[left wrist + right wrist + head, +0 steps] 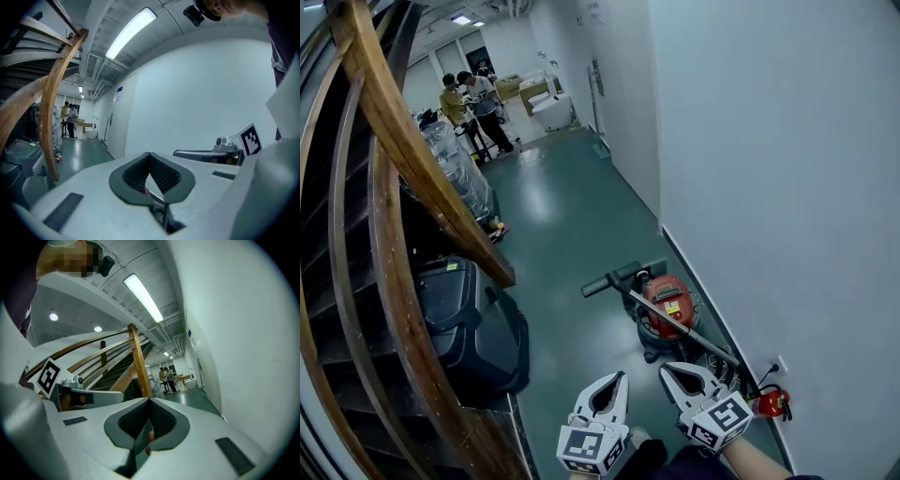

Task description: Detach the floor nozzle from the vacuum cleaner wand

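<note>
A red canister vacuum cleaner [671, 302] stands on the green floor beside the white wall. Its metal wand [686, 332] lies slanted across it. At the wand's far end is a black cross-piece [619, 277] that looks like the floor nozzle. Both grippers are near the bottom of the head view, short of the vacuum. My left gripper [617, 378] [150, 155] is shut with nothing in it. My right gripper [669, 371] [150, 401] is also shut and empty, just in front of the vacuum's near side. Neither touches the vacuum.
A curved wooden stair banister [403, 150] fills the left. A black case [473, 323] sits under it. A red plug [773, 403] hangs by the wall socket [781, 365]. A plastic-wrapped object [457, 169] and people [473, 103] are far down the corridor.
</note>
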